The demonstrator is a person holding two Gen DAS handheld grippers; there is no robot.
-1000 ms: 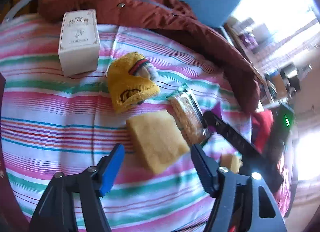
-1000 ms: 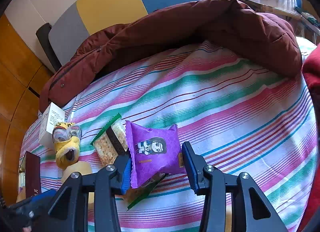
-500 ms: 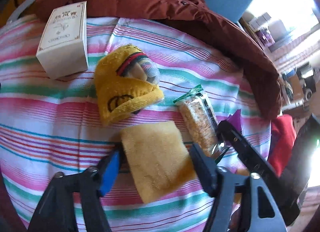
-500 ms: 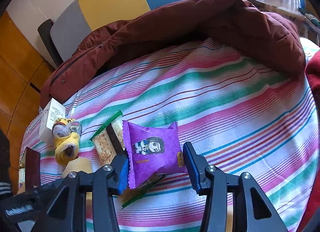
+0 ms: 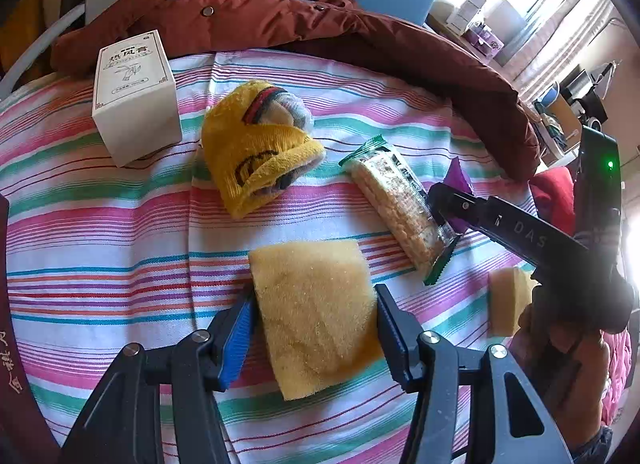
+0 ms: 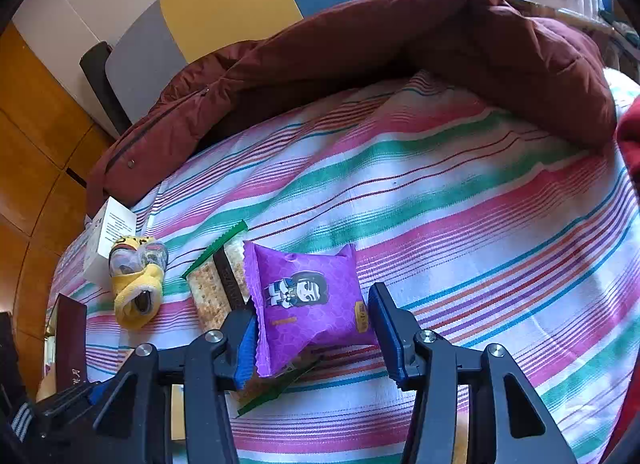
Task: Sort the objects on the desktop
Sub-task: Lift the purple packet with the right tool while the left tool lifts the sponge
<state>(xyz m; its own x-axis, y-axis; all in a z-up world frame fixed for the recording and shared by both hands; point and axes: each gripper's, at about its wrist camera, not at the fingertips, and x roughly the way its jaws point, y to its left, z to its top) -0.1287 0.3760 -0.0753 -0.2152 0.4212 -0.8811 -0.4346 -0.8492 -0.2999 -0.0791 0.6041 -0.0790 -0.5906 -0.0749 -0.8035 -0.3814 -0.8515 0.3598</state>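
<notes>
The sponge [image 5: 316, 316] sits between the spread fingers of the left gripper [image 5: 312, 328]. It looks soft and light, so squeeze its sides. The right gripper [image 6: 312, 334], also spread, sits around the puffy purple bag [image 6: 308, 300].

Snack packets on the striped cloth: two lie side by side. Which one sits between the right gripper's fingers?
The purple packet with the cartoon figure, between the right gripper fingers; the green-edged cracker packet lies outside them, to its left.

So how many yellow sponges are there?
2: a big yellow foam sponge between the left tongs, and a small yellow sponge piece beside the right tongs' arm. More may be hidden.
</notes>
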